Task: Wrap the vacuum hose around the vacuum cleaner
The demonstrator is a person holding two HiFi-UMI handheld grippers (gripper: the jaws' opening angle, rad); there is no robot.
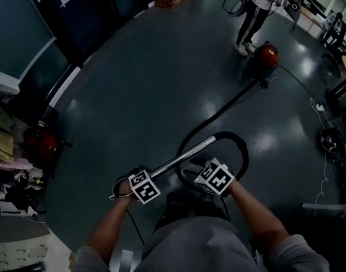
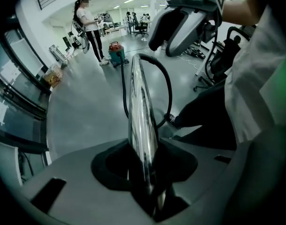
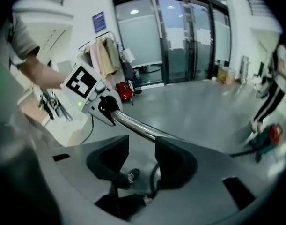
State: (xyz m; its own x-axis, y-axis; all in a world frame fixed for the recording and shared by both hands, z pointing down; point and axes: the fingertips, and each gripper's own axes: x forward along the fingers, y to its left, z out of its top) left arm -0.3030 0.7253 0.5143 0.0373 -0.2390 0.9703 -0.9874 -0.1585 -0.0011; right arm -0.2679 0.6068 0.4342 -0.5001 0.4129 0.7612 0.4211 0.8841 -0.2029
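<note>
The left gripper (image 2: 143, 172) is clamped on the chrome wand (image 2: 142, 121), well short of the red vacuum cleaner (image 1: 268, 55). Just beside it the right gripper (image 3: 142, 161) stands part open, with nothing pressed between its pads. The black hose (image 1: 244, 154) loops there, then runs across the floor (image 1: 150, 84) to the vacuum cleaner, by a standing person (image 1: 253, 16).

My left gripper (image 2: 143, 172) has its dark pads closed on the chrome tube (image 2: 140, 111), which runs straight away from me up the middle of the frame. From the tube's far end the black hose (image 2: 167, 86) arches over to the right and curls back down, while another strand trails across the floor (image 2: 86, 107) to the red vacuum cleaner (image 2: 117, 53). A person (image 2: 89, 25) stands just beside that cleaner. The right gripper (image 2: 164, 45) hangs at top right.
</note>
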